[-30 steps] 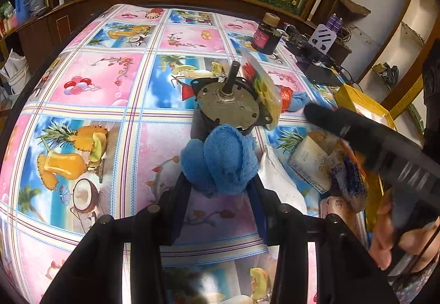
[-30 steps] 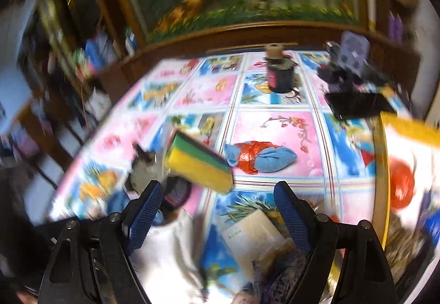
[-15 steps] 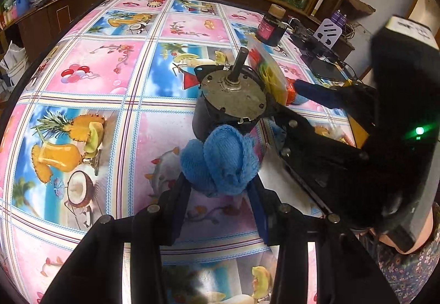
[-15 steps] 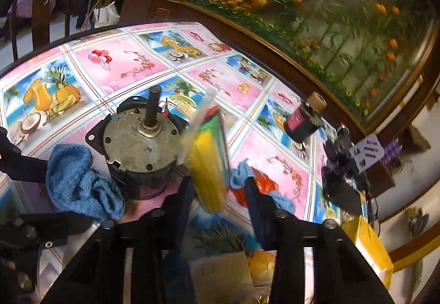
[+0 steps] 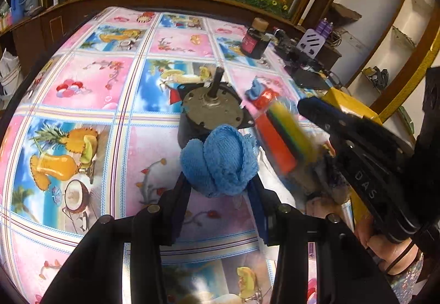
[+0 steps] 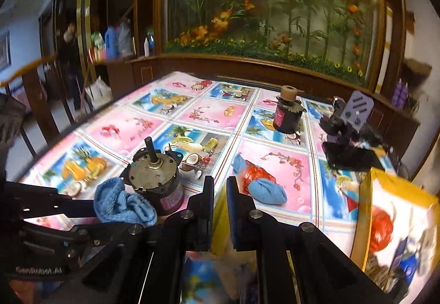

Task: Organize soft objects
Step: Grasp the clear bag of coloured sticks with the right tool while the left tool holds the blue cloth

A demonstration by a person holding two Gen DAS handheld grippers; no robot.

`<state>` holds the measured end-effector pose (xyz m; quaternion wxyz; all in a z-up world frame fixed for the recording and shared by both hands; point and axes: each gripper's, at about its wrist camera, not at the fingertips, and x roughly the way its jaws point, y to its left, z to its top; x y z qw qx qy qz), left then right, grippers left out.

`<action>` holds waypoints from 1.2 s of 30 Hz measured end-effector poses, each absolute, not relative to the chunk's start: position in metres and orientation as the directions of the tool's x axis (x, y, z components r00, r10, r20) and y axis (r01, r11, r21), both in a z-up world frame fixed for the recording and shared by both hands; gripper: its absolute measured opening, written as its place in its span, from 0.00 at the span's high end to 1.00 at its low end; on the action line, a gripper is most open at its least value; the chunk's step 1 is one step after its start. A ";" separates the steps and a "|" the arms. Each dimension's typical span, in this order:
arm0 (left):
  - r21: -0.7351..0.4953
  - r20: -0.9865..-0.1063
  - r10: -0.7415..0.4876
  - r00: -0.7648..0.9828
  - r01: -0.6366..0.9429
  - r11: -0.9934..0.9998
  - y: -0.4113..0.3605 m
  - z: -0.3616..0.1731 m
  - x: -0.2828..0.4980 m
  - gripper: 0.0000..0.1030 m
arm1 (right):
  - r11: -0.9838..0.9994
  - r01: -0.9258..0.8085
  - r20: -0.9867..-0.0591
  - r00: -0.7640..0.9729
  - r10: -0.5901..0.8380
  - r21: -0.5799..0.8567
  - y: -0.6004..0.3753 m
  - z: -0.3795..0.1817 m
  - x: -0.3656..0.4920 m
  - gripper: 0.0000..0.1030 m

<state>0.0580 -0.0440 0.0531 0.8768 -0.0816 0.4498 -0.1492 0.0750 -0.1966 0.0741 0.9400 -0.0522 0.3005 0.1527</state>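
Observation:
A bunched blue towel cloth [image 5: 220,161] sits between the fingers of my left gripper [image 5: 220,184], which is shut on it just in front of a grey motor [image 5: 211,111]. The right wrist view shows the same cloth [image 6: 121,205] beside the motor [image 6: 154,174]. My right gripper [image 6: 220,190] is closing its jaws on a wrapped yellow, green and orange sponge pack [image 6: 218,213], and the pads press on it. From the left wrist view the pack [image 5: 283,136] is blurred, right of the motor. A blue and red cloth bundle [image 6: 261,184] lies further out.
A dark ink bottle [image 6: 286,117] stands toward the table's far side. Black devices and a purple stand [image 6: 349,136] crowd the far right. A yellow box [image 6: 396,221] and loose packets lie at the near right. The fruit-print tablecloth [image 5: 82,89] covers the table.
My right gripper swung in to the sponge pack leaning on the motor, closed on it and pulled it off to the motor's right. The left gripper and its blue cloth stayed put.

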 end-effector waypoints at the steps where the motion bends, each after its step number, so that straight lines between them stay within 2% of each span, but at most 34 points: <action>1: -0.273 -0.758 -0.336 0.559 0.196 0.942 -0.046 0.055 0.057 0.60 | 0.946 -0.322 -0.584 0.763 0.279 0.032 -0.203 0.073 0.074 0.90; 8: -0.243 -0.757 -0.313 0.574 0.197 0.950 -0.051 0.056 0.056 0.60 | 0.937 -0.314 -0.670 0.664 0.331 0.152 -0.221 0.052 0.076 0.90; 10: -0.248 -0.764 -0.314 0.564 0.192 0.949 -0.049 0.053 0.058 0.60 | 0.937 -0.295 -0.676 0.654 0.339 0.184 -0.225 0.050 0.078 0.86; 12: -0.248 -0.771 -0.311 0.556 0.187 0.950 -0.048 0.051 0.060 0.60 | 0.935 -0.278 -0.683 0.640 0.353 0.222 -0.228 0.048 0.081 0.66; 13: -0.252 -0.774 -0.313 0.550 0.186 0.950 -0.047 0.050 0.061 0.60 | 0.932 -0.280 -0.686 0.633 0.360 0.230 -0.227 0.048 0.081 0.48; 14: -0.261 -0.776 -0.321 0.543 0.185 0.947 -0.046 0.050 0.061 0.60 | 0.936 -0.277 -0.694 0.631 0.346 0.216 -0.223 0.048 0.081 0.34; 15: -0.273 -0.776 -0.330 0.537 0.186 0.944 -0.045 0.049 0.061 0.60 | 0.945 -0.270 -0.701 0.637 0.321 0.188 -0.219 0.049 0.081 0.30; 22: -0.284 -0.773 -0.334 0.540 0.177 0.943 -0.041 0.052 0.059 0.60 | 0.954 -0.287 -0.775 0.583 0.243 0.083 -0.188 0.037 0.108 0.30; 23: -0.286 -0.773 -0.334 0.539 0.174 0.942 -0.040 0.052 0.059 0.60 | 0.953 -0.297 -0.780 0.581 0.232 0.062 -0.183 0.034 0.110 0.36; 24: -0.287 -0.774 -0.334 0.538 0.173 0.942 -0.040 0.052 0.060 0.60 | 0.952 -0.304 -0.786 0.578 0.218 0.041 -0.179 0.030 0.111 0.59; 25: -0.288 -0.774 -0.335 0.537 0.172 0.942 -0.040 0.052 0.059 0.60 | 0.949 -0.314 -0.793 0.570 0.214 0.031 -0.177 0.026 0.111 0.61; 28: -0.290 -0.772 -0.338 0.539 0.174 0.941 -0.040 0.052 0.059 0.60 | 0.947 -0.320 -0.758 0.608 0.236 0.038 -0.181 0.033 0.102 0.67; 36: -0.311 -0.712 -0.373 0.596 0.209 0.927 -0.042 0.064 0.051 0.60 | 0.950 -0.264 -0.605 0.734 0.309 0.165 -0.229 0.068 0.081 0.68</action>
